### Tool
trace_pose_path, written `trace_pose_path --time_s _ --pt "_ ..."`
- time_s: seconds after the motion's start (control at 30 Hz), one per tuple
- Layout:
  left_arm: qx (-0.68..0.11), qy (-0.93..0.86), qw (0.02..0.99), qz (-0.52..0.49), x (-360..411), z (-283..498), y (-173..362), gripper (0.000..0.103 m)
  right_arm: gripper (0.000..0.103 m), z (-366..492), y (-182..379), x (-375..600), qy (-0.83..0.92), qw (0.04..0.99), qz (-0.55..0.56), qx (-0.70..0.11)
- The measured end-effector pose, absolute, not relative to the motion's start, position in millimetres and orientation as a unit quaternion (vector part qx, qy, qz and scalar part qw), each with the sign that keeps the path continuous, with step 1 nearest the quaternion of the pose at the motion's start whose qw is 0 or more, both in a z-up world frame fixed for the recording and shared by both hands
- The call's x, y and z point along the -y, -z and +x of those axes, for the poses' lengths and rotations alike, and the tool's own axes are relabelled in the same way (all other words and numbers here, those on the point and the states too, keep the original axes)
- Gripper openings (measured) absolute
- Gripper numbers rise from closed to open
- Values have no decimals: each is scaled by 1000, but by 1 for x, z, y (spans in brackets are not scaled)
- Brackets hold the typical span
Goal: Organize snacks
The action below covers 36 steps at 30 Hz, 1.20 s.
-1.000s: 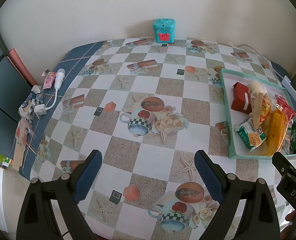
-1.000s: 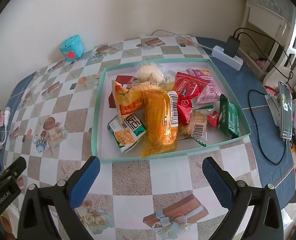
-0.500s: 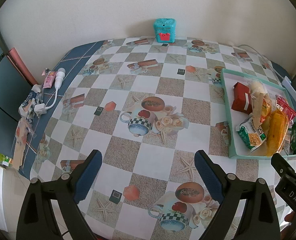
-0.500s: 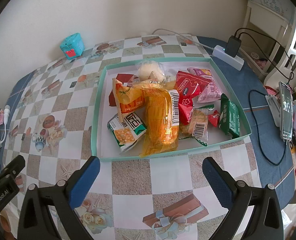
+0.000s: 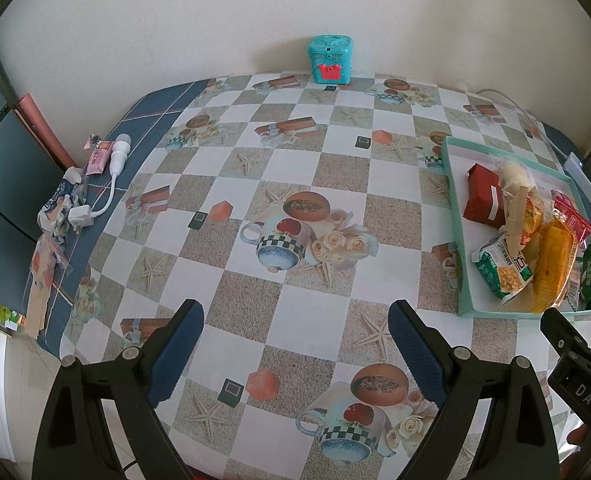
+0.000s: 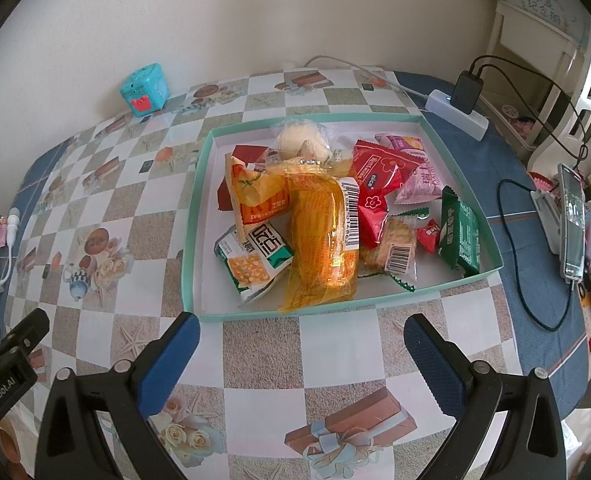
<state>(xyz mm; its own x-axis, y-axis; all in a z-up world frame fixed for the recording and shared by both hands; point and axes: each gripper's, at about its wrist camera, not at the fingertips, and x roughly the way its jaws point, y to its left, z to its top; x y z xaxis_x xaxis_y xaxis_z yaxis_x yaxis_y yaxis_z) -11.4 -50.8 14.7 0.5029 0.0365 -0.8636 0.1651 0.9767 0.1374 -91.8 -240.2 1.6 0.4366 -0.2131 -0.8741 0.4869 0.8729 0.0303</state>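
A mint-green tray [image 6: 193, 216] holds several snack packets: a long orange packet [image 6: 321, 236], a green-white cracker packet [image 6: 255, 264], red packets [image 6: 373, 192], a pink packet [image 6: 419, 176] and a dark green packet [image 6: 459, 232]. My right gripper [image 6: 301, 340] is open and empty, just in front of the tray's near rim. My left gripper [image 5: 295, 332] is open and empty over the checkered tablecloth, left of the tray [image 5: 453, 216]. Part of the right gripper's body [image 5: 575, 364] shows at the left wrist view's lower right.
A turquoise toy box [image 5: 330, 59] stands at the back by the wall. A white power strip with a black charger [image 6: 461, 104] and cables lie right of the tray. A phone on a stand [image 6: 571, 224] sits at the far right. A white plug and wrappers [image 5: 79, 200] lie at the left edge.
The right wrist view has shifted slightly, bringing the tray a little nearer the gripper. The left gripper has barely moved. Both stay open.
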Motion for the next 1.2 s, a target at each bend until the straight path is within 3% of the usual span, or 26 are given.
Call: trace_pose_path --time_s 1.2 --pt "-498 40 860 102 50 -9 -16 94 103 -92 3 238 206 835 137 -491"
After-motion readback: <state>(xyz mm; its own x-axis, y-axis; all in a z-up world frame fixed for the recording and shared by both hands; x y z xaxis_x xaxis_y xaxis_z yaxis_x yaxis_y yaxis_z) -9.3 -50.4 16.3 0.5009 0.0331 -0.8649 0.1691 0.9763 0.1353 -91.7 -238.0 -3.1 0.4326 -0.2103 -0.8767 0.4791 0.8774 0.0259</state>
